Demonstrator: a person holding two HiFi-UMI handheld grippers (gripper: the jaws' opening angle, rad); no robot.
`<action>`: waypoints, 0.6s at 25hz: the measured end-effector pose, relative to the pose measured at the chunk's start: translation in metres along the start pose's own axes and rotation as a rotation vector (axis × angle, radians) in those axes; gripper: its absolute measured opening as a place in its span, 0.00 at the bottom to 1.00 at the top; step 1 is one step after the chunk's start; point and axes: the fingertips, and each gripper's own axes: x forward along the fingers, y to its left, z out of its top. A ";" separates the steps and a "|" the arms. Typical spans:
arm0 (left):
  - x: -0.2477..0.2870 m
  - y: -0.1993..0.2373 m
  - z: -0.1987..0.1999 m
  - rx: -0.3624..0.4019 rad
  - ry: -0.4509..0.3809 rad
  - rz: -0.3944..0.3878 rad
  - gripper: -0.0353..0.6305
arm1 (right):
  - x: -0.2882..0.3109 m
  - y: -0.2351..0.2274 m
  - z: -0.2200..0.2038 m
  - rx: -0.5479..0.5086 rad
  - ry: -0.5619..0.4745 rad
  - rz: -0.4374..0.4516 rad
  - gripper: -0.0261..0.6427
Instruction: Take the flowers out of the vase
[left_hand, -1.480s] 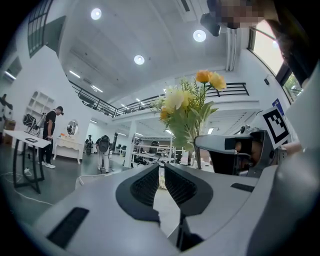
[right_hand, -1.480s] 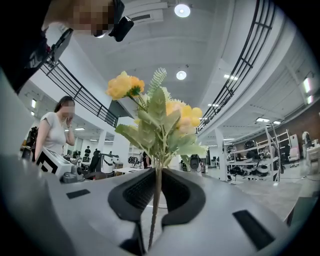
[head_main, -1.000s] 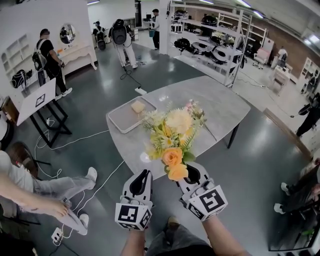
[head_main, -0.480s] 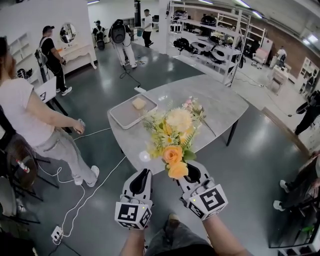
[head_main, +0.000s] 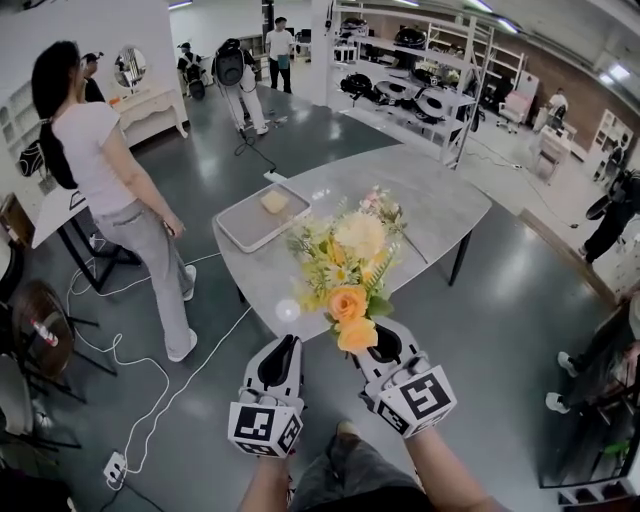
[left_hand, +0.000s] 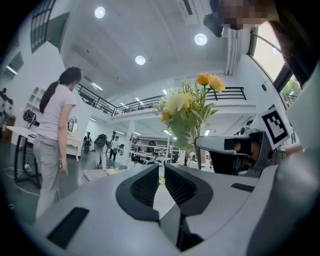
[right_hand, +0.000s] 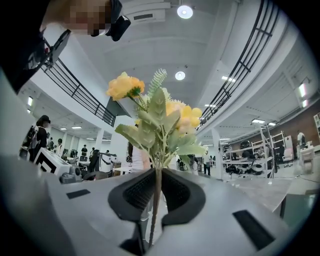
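A: So why do we grip the flowers (head_main: 350, 265) so low down?

B: Likely to keep the heads free. Our right gripper (right_hand: 158, 175) is pinched on the stems just under the leaves, and the bunch stands upright over the near edge of the table (head_main: 440, 215). No vase shows in any view, so we judge the flowers are already out of it.

A: And our left gripper (left_hand: 161, 172)?

B: Its jaws are all but together with nothing between them. It hangs just beside the right one, off the table's near edge, probably as a spare hand.

A: Where could we set the bunch down?

B: Most of the table beyond the flowers is bare. A tray (head_main: 240, 235) lies toward its far left side with a small yellowish block (head_main: 275, 201) in it, and we would stay off that rim. The rounded near edge is right under the bunch, so we would go well inward before letting go.

A: What about the room around the table?

B: A person (head_main: 110, 190) stands left of the table, with a cable (head_main: 130, 365) on the floor there. Right of the table we see bare floor.
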 end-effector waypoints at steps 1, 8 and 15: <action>-0.002 0.000 0.000 0.000 0.000 0.000 0.12 | -0.001 0.001 -0.001 -0.001 0.001 -0.001 0.11; -0.013 0.001 0.005 -0.007 -0.019 0.006 0.12 | -0.006 0.012 0.003 -0.001 -0.008 0.000 0.11; -0.017 -0.001 0.010 -0.009 -0.032 0.006 0.12 | -0.009 0.017 0.009 0.012 -0.023 -0.003 0.11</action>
